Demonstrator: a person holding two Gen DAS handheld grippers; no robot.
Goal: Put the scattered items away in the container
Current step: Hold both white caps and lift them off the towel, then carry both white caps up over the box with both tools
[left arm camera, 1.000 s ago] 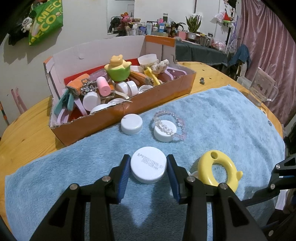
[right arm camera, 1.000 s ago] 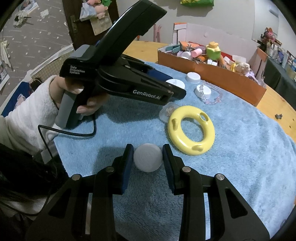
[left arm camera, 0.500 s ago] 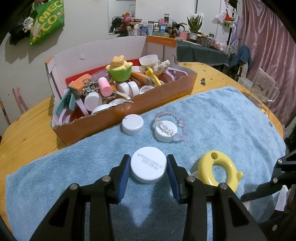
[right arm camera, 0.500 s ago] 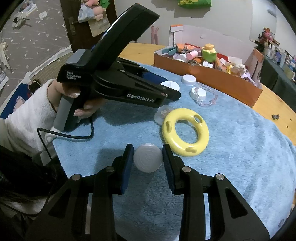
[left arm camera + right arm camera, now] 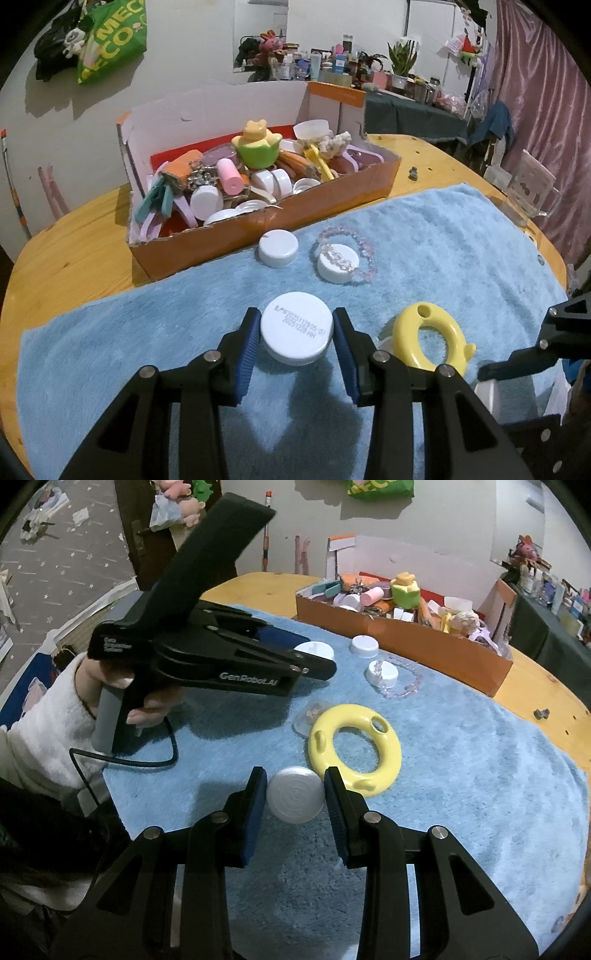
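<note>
The left gripper (image 5: 296, 334) clamps a date-stamped white cap (image 5: 296, 333) just above the blue towel (image 5: 461, 258). The right gripper (image 5: 294, 799) grips a smaller white lid (image 5: 294, 798) beside the yellow ring (image 5: 354, 749), near the cardboard box (image 5: 424, 642).

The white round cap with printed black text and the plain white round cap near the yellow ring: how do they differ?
The white round cap with printed black text is wider and flat-topped; the plain white round cap is smaller, with faint raised circles. The printed cap sits between the left tongs, the plain cap between the right tongs. Both are white, round and gripped at their sides.
</note>
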